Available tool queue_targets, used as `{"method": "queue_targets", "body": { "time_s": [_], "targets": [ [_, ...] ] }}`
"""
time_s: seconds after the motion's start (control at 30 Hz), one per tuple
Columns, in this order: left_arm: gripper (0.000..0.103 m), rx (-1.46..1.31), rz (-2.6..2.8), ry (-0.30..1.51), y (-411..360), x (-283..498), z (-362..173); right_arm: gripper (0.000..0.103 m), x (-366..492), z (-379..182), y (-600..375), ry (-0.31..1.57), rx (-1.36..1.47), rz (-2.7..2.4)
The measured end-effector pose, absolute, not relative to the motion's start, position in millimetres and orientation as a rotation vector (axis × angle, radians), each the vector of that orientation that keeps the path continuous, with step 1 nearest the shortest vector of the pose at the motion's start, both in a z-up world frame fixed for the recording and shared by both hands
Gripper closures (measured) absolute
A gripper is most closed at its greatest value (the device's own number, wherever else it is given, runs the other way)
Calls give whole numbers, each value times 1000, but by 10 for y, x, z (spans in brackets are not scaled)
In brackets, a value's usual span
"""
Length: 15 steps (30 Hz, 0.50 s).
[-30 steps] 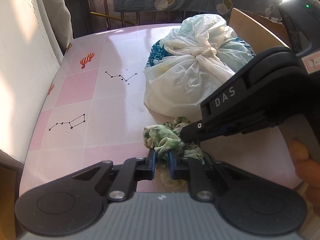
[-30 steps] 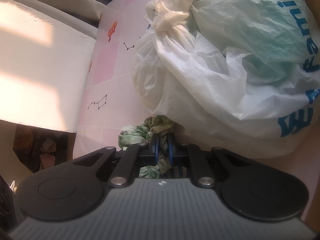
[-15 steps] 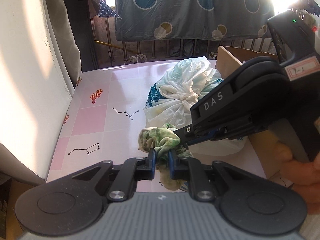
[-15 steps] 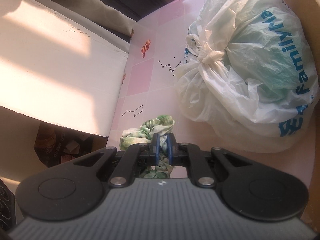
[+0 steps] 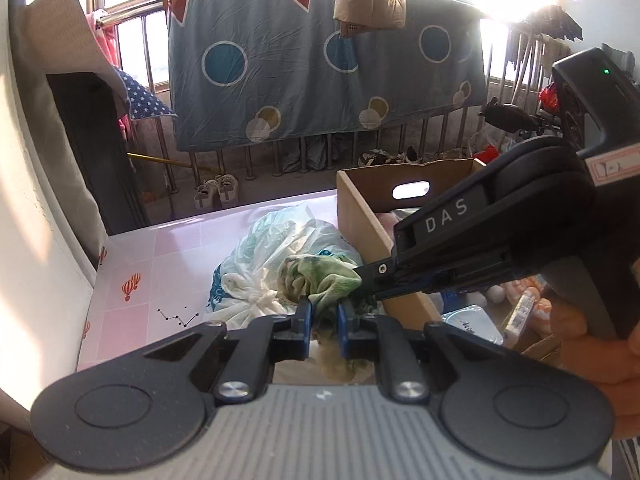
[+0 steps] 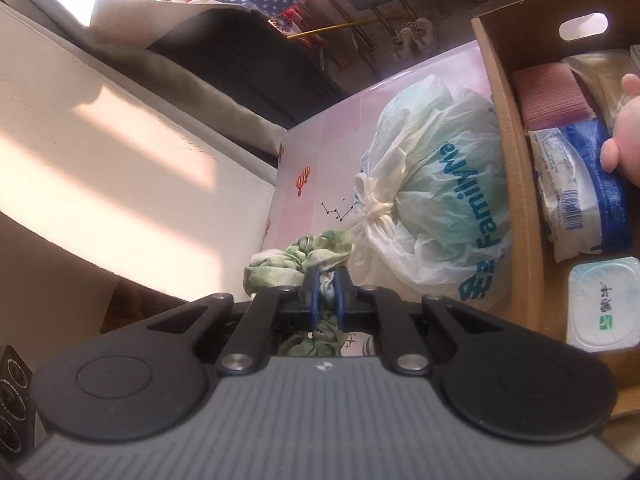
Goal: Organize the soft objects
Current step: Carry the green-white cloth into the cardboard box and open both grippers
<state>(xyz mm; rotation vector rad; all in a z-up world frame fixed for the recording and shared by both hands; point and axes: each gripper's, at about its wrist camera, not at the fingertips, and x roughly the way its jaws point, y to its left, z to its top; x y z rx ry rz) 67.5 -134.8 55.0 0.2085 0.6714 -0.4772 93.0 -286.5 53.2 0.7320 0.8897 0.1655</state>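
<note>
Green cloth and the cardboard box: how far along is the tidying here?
Done: the cardboard box already holds a pink towel and tissue packs. In hand: both the left tongs and right tongs are shut on the green cloth, held above the table. Left: the cloth and the tied plastic bag are outside the box.

The cloth [image 5: 320, 280] is mottled green and white. The bag [image 6: 436, 200] at its 1 o'clock is white with blue lettering. The counter [image 5: 160, 280] is pink-checked, with red striped balloons and black constellations. The box [image 6: 516, 184] is brown, and the sheet [image 5: 320, 64] at 12 o'clock is blue with circles.
</note>
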Motion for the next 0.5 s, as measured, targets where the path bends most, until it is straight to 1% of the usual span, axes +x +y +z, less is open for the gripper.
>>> {"method": "queue_targets", "body": {
  "time_s": [0.13,0.23,0.5],
  "targets": [
    [89,231,-568,664,-1817,678,562,96,646,632,-3369,846,754,85],
    [89,248,-631,676,-2176,698,489,96,442,598,-3745,826,781,23],
    [89,304,-734,771,-2972,912,95,96,204,221,-4549,835,847,-99]
  ]
}}
